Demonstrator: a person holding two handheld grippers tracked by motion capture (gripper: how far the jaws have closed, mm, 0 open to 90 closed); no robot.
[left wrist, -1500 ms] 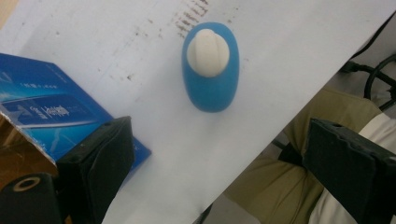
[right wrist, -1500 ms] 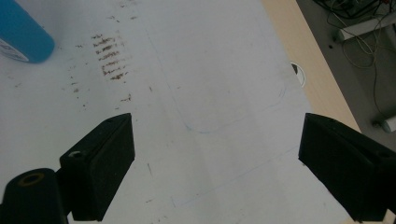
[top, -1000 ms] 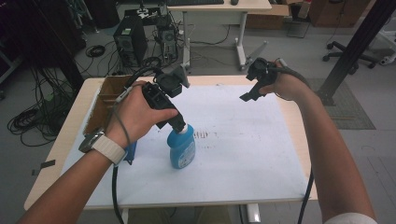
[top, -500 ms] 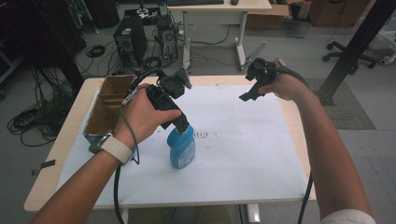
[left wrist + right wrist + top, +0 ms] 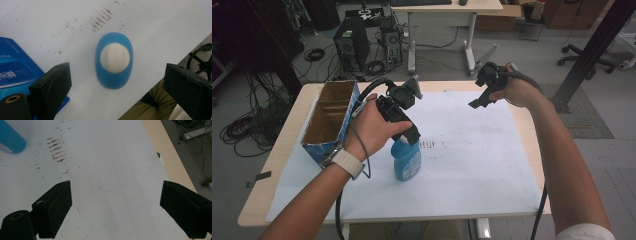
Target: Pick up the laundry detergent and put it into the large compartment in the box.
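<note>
A: Where is your left gripper (image 5: 404, 117) relative to the bottle (image 5: 407, 156)?

B: Directly above it. The bottle stands upright on the white sheet (image 5: 472, 150), left of centre. Your jaws are spread wide, holding nothing. In the left gripper view the white cap (image 5: 115, 57) sits between them, with bare sheet on every side of the bottle (image 5: 114, 62).

A: Room to move?

B: The cardboard box (image 5: 328, 120) stands at the table's left edge, open side up, just beside your left wrist; that side is tight. To the right of the bottle the sheet is open up to the edge. The near edge of the sheet runs close to the bottle's base in the left gripper view, with your trouser leg past it.

A: Right gripper (image 5: 484, 90)?

B: Held up over the far right part of the sheet, well apart from the bottle, jaws spread, holding nothing. Its own view shows a corner of the bottle (image 5: 11, 138) at top left, brown smudges (image 5: 57, 151) just beside it, faint pen outlines on the sheet, then the wooden table edge (image 5: 172, 162).

A: Surroundings?

B: High view: a computer tower (image 5: 352, 47) and loose cables on the floor behind the table, and a second desk (image 5: 447, 7) farther back.
</note>
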